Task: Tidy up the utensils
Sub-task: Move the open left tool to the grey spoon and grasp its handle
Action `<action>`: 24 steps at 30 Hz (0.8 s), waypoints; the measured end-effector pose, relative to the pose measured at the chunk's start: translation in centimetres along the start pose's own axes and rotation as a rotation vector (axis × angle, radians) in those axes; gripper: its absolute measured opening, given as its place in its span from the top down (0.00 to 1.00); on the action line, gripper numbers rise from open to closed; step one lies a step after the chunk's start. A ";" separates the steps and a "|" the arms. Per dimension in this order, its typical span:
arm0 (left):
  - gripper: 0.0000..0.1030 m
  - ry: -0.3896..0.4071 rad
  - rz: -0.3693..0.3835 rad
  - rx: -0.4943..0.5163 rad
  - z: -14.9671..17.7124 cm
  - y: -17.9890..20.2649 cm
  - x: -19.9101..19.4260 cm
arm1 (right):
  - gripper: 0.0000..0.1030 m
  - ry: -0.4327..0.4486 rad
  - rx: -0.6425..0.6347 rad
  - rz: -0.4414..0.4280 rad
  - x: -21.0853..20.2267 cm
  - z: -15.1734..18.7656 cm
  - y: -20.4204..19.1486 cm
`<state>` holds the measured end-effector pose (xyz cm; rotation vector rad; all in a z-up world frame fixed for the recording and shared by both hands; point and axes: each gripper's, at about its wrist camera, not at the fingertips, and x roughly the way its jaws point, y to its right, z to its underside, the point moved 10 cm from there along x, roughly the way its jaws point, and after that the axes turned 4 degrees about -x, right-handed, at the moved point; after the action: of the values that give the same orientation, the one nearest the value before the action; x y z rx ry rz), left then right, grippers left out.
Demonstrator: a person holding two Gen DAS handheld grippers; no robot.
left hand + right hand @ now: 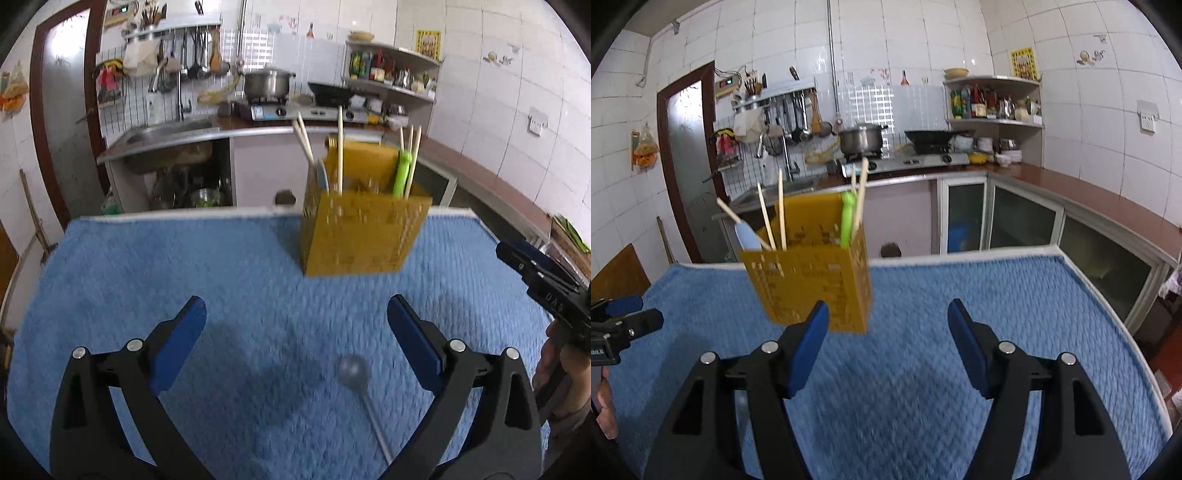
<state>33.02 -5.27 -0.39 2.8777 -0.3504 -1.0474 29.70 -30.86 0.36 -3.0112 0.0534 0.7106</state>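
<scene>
The yellow utensil holder (360,232) stands upright on the blue towel (184,266) that covers the table, out in front of both of your grippers. In it you can see wooden chopsticks (340,147), a green handle (402,173) and a pale blue utensil (746,236) sticking up. Your left gripper (296,334) has its jaws wide apart, and nothing is between them. A metal spoon (360,384) lies on the towel just below that gripper, near its right finger, with its round bowl pointing toward the holder. The spoon touches neither blue pad. The holder is ahead of the left gripper and a bit to the right. Your right gripper (887,338) also has its jaws apart and holds nothing. From its camera the holder sits ahead and to the left, just past the tip of its left finger. Both pictures are a little blurred
</scene>
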 end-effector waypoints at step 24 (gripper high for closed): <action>0.32 -0.313 -0.005 0.040 9.9 4.2 8.6 | 0.36 -0.160 0.025 0.057 1.4 7.7 3.4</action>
<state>32.26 -11.13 -12.84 2.7455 -0.3830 -1.5121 27.34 -33.89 -7.27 -2.9282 0.1419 0.9456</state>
